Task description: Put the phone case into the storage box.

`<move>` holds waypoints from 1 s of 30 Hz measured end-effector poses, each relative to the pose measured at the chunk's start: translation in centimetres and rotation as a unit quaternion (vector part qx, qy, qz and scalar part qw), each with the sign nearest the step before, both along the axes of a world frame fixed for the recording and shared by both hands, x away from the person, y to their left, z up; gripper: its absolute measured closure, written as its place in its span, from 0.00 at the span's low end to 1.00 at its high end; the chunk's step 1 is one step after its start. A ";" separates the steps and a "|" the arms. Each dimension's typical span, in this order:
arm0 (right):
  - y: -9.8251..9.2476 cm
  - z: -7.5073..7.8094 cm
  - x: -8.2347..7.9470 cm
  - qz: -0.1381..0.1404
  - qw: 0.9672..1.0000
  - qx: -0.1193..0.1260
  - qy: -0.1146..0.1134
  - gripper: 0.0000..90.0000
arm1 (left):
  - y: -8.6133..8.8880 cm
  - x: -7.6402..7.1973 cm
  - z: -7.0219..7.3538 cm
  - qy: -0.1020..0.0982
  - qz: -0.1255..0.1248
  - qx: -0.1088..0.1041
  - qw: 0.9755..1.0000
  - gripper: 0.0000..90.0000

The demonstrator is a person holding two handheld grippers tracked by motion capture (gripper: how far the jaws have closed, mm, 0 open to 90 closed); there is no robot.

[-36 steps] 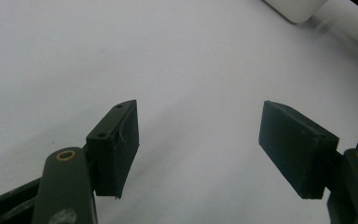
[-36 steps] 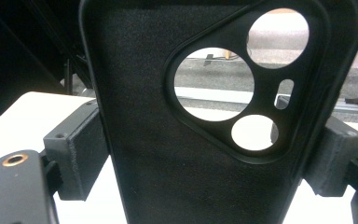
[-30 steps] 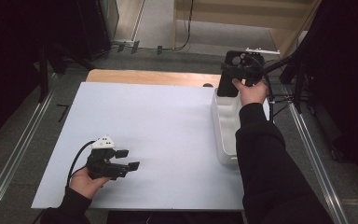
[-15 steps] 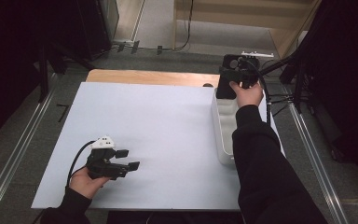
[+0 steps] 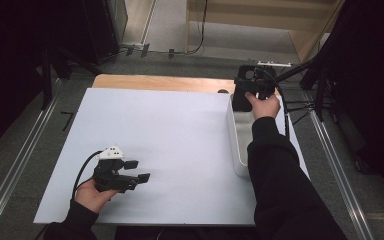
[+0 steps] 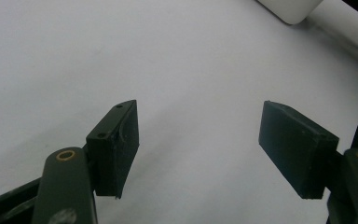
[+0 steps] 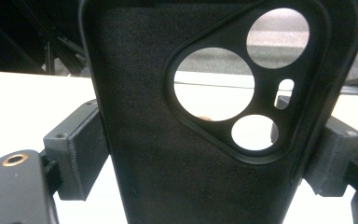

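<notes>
Nearest to me, the left tool (image 5: 132,171) sits low over the near left part of the counter (image 5: 180,140), cradled in the left hand (image 5: 96,192) with its cable looping back toward the sleeve. I see its jaws standing wide apart with nothing between them; in the left gripper view the two black pads (image 6: 116,147) frame only bare white surface, and a rounded white corner of the bin (image 6: 289,8) shows at the far top edge.

Further out on the right, the white bin (image 5: 236,137) stands along the right side of the counter, its long side running near to far. My right forearm in a dark sleeve lies over its near half.

At the far end of that bin, the right hand (image 5: 262,105) holds the right tool (image 5: 245,92) just above the bin's far rim. I have it clamped on a black phone case (image 7: 205,140): in the right gripper view the grey pads (image 7: 77,154) press against both long edges of the case, which stands upright between them, inner side toward the camera, with its camera cut-outs toward the top right. Through those holes I can see the pale counter beyond.

Past the white sheet, a strip of bare wood (image 5: 160,82) edges the far side of the counter.
</notes>
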State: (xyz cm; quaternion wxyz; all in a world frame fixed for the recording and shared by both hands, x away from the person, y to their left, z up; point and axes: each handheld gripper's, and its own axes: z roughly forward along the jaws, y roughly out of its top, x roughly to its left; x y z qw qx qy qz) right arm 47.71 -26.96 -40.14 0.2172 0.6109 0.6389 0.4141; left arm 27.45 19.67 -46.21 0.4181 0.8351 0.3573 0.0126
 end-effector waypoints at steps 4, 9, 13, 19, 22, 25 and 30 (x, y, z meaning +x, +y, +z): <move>-0.1 -0.4 -0.1 0.001 1.000 -0.001 0.005 0.14 | 0.0 0.0 0.0 0.000 0.000 0.000 1.000 0.32; -0.1 -1.0 -0.2 0.006 1.000 0.001 0.008 0.14 | -0.1 0.0 0.0 0.000 0.000 0.003 1.000 0.32; -0.1 -1.5 -0.2 0.008 1.000 -0.003 0.009 0.14 | -0.1 0.0 0.0 0.000 0.000 0.003 1.000 0.32; 0.2 -2.2 -0.2 0.011 1.000 -0.009 0.015 0.14 | -0.1 0.0 0.0 0.000 0.000 0.003 1.000 0.32; 0.3 -2.5 -0.3 0.010 1.000 -0.012 0.016 0.14 | -0.1 0.0 -0.1 0.000 0.000 0.003 1.000 0.32; 0.3 -2.9 -0.3 0.007 1.000 -0.008 0.018 0.14 | -0.1 0.0 0.0 0.000 0.000 0.004 1.000 0.32; 0.3 -3.1 -0.3 0.008 1.000 -0.010 0.020 0.13 | -0.1 0.0 -0.1 0.001 -0.002 0.004 1.000 0.32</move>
